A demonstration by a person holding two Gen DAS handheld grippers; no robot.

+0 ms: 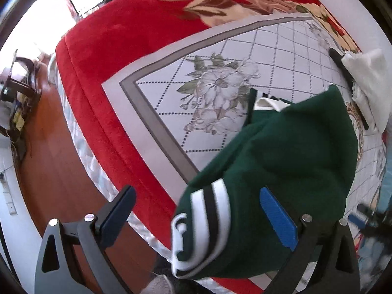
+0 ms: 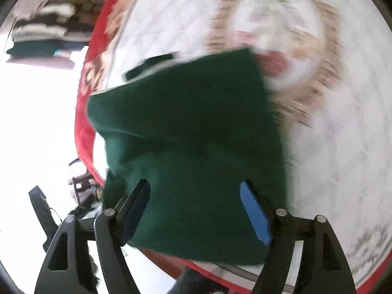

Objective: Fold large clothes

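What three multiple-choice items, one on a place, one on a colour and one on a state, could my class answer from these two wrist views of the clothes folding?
1. Where does the green garment lie?
A. on the wooden floor
B. on the bed, at its near edge
C. on a chair

2. What colour are the cuff stripes?
A. white and black
B. yellow and red
C. blue only

3. How do the right gripper's jaws stand?
A. clamped on the cloth
B. apart, with the cloth beneath them
C. out of view

Answers: 1 B, the garment rests on the patterned bedspread by the red border. 2 A, white bands alternate with black on the cuff. 3 B, both pads stand wide apart above the cloth.
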